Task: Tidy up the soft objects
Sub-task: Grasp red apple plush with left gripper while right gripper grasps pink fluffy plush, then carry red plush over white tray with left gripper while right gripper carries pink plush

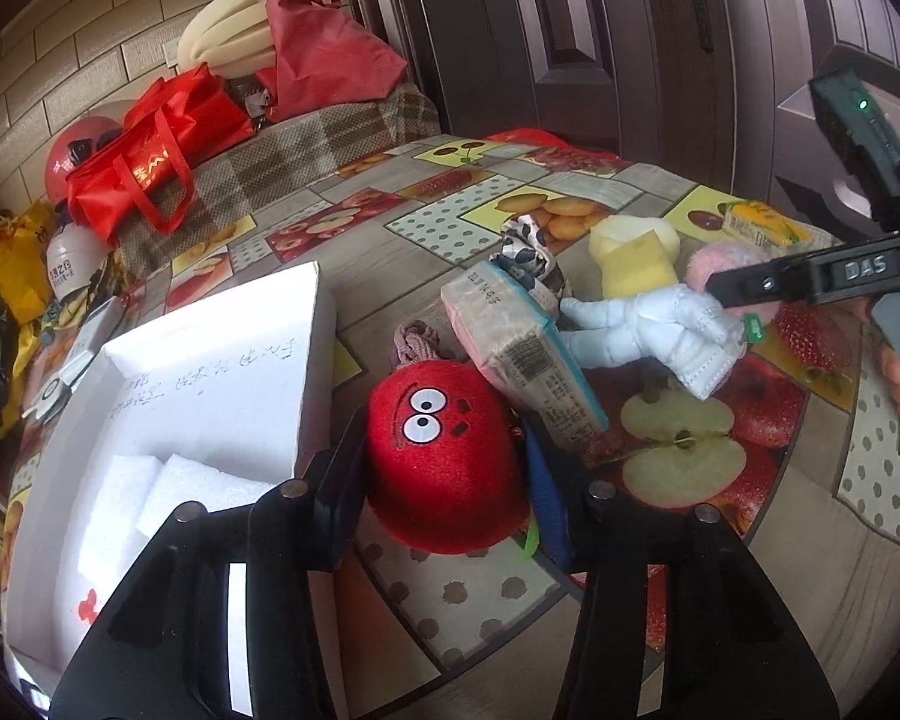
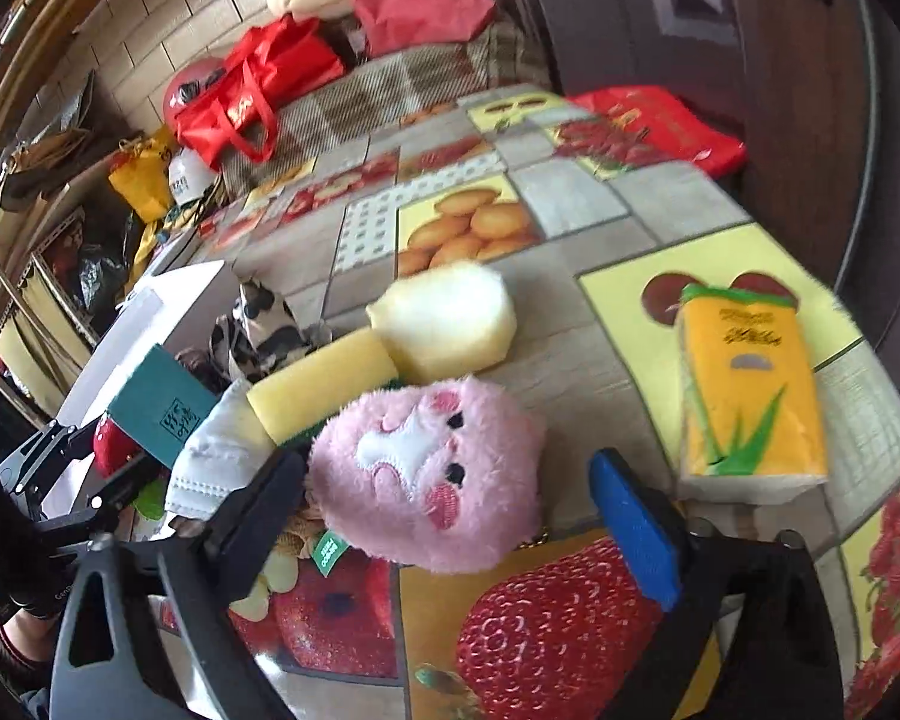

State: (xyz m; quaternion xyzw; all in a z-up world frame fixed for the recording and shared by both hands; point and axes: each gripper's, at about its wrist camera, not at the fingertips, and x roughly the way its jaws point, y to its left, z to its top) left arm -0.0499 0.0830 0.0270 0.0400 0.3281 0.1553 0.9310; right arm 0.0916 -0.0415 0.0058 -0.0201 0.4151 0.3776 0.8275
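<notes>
A red plush toy with cartoon eyes (image 1: 444,468) lies on the fruit-print tablecloth, and my left gripper (image 1: 444,438) is shut on it, one pad on each side. A pink plush face (image 2: 432,468) sits between the fingers of my right gripper (image 2: 450,468). The left finger touches it, while the blue pad (image 2: 630,528) stands apart, so this gripper is open. Close behind the two toys lie a white padded astronaut figure (image 1: 648,324), a yellow sponge (image 2: 324,390), a pale foam block (image 2: 450,318) and a cow-print cloth (image 1: 528,246).
An open white box (image 1: 180,372) with foam pieces stands left of the red toy. A teal-edged tissue pack (image 1: 522,354) leans against it, and a yellow tissue pack (image 2: 750,384) lies at the right. Red bags (image 1: 150,168) sit on a checked bench behind the table.
</notes>
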